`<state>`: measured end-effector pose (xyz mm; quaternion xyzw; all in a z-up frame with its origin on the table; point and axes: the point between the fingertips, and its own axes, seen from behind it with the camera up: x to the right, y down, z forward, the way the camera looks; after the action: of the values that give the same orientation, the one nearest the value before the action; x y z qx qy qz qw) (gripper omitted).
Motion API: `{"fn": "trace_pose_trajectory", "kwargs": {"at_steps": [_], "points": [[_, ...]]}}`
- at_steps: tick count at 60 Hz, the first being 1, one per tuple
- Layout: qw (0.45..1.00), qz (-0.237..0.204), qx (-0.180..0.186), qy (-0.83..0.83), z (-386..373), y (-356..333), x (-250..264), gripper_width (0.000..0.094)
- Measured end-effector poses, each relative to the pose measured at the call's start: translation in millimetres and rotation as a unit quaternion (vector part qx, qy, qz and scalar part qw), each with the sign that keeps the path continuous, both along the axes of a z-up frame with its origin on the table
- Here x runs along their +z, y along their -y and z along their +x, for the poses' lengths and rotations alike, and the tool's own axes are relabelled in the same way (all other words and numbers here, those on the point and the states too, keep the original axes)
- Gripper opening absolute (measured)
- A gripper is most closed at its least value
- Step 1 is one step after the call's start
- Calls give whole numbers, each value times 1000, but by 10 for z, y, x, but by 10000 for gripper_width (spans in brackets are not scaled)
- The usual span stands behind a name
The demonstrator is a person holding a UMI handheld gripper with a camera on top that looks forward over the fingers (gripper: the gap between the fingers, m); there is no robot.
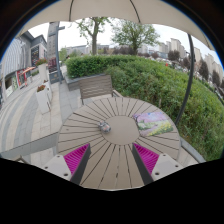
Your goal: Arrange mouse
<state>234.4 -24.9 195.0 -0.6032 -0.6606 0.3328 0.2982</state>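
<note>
Hovering above the near edge of a round slatted table (95,140), the gripper (112,158) is being held with its two fingers spread wide apart, and nothing is being gripped between them. The pink pads (76,157) are showing bare on the inner faces, with only table slats lying in the gap.

The mouse (105,126) is being seen as a small grey object resting near the middle of the table, well beyond the fingertips and roughly in line with the gap between them. It is not being touched. Its facing cannot be told from here.

Toward the right edge of the table, a sheet of printed paper (153,124) in green and purple tones is lying flat, apart from the mouse. A chair (97,87) is standing at the far edge of the table, and a hedge (150,75) and trees are rising beyond it under an umbrella (120,10).

As to progress, the task is being judged as barely begun: the mouse is not yet being held, and no placing is being shown. What is left appears to be the whole of the work, namely the reach forward across the slats, the closing of the fingers on the mouse, and the setting of it where it is wanted, perhaps beside the paper, though that spot is not being made plain.
</note>
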Motion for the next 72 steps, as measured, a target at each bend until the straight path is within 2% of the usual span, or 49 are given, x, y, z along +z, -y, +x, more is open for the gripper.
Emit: {"fn": "trace_pose_trajectory", "kwargs": {"at_steps": [14, 22, 30, 44, 64, 72], "points": [[1000, -14, 2, -25, -466, 375, -322, 862], [999, -16, -20, -36, -872, 448, -698, 865], [999, -14, -30, -30, -1225, 548, -1117, 863], [998, 3, -43, -47, -1890, 585, -1550, 861], [999, 8, -45, -26, -2598, 527, -2029, 856], [997, 6, -66, -26, -2837, 412, -2034, 852]]}}
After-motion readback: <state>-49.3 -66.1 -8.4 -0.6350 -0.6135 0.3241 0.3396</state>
